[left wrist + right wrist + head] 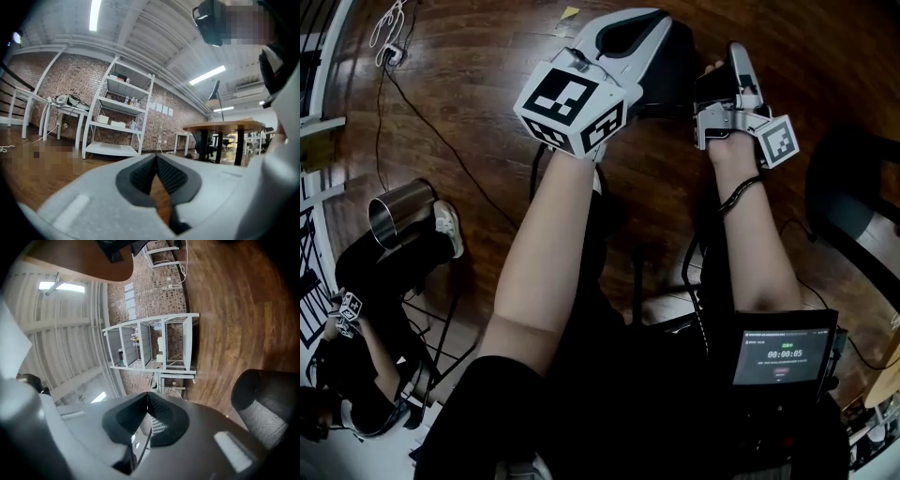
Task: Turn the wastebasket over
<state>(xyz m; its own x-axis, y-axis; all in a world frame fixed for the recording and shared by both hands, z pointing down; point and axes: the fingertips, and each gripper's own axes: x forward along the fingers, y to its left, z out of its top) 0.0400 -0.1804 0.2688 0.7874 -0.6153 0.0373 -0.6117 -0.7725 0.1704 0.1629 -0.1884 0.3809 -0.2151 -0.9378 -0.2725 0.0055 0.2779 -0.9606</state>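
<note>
A shiny metal wastebasket (398, 214) is at the left of the head view, on the wooden floor, tilted with its open mouth facing left. It is well apart from both grippers. My left gripper (673, 58) is held up in the middle, pointing away over the floor; its pads meet at the tips (156, 157) with nothing between them. Just to its right is my right gripper (737, 54), rolled onto its side. Its jaws are shut and empty (147, 394). Neither gripper view shows the wastebasket.
Another person (366, 375) in dark clothes, with a white shoe (448, 228), is right beside the wastebasket. A black chair (853, 202) stands at the right, its mesh back (267, 406) close to my right gripper. A cable (441, 141) runs over the floor. White shelves (119, 117) and tables stand far off.
</note>
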